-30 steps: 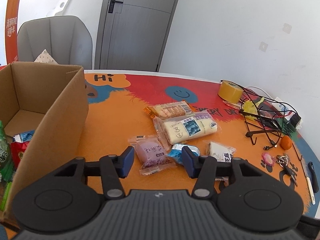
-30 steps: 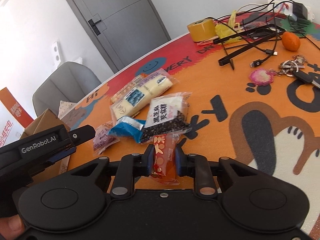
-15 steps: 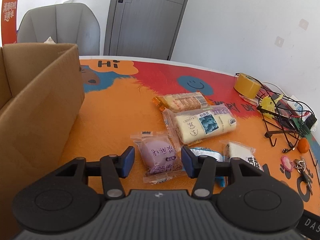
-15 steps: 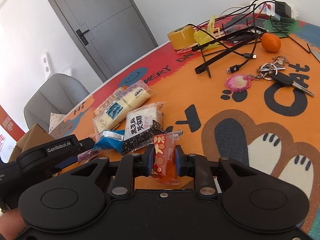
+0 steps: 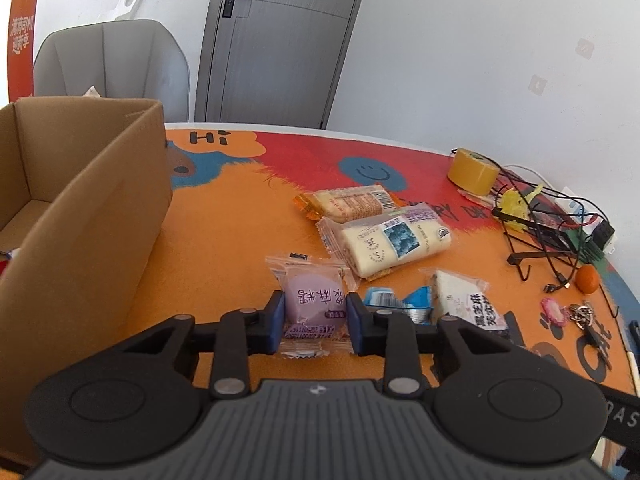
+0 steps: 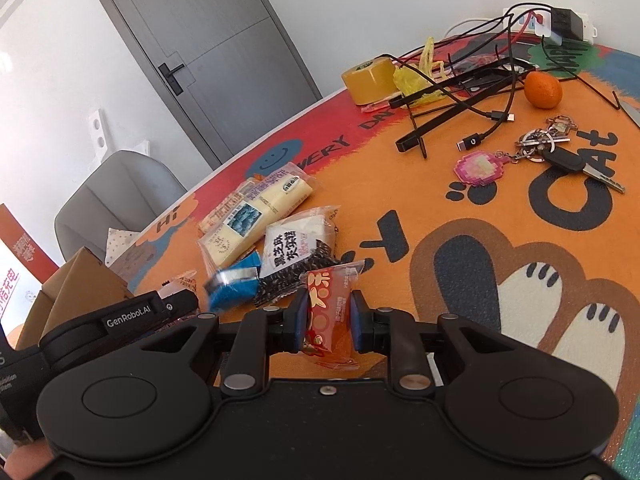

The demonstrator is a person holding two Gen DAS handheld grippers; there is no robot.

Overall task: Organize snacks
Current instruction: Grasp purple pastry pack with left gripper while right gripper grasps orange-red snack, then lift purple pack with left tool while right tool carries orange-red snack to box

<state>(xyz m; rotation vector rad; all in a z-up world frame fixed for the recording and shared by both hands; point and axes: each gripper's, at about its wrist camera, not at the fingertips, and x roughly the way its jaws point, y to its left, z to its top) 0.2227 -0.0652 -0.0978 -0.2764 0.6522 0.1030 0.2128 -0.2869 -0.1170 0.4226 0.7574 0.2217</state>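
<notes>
Snacks lie in a loose cluster near the middle of the desk [image 5: 240,216], which is covered by a bright orange cartoon mat. My left gripper [image 5: 315,322] has just been closing its jaws around the purple pastry packet [image 5: 314,300], and the blue pads now sit against both sides of the wrapper, which rests on the mat at the near side of the cluster. My right gripper [image 6: 329,316] has its jaws pinched hard on the red and orange snack packet [image 6: 330,312], squeezing its clear wrapper between the pads, just in front of the black sesame cake packet [image 6: 296,246].

Beyond the purple packet lies the long cream roll packet [image 5: 394,240], touching the biscuit packet [image 5: 346,205] behind it. A small blue packet [image 5: 394,302] sits just beside my left pads (its foil end is crumpled), and it touches the sesame cake.

The cardboard box [image 5: 92,216] stands open at the left edge of the desk, its tall side wall facing the snacks.

Toward the far right edge are a roll of yellow tape [image 5: 474,171], a tangle of black cables [image 5: 548,232], a small orange [image 5: 587,278] and a bunch of keys [image 6: 556,152] with a pink charm. A grey chair [image 5: 112,64] and a grey door [image 5: 280,40] stand behind the desk.
</notes>
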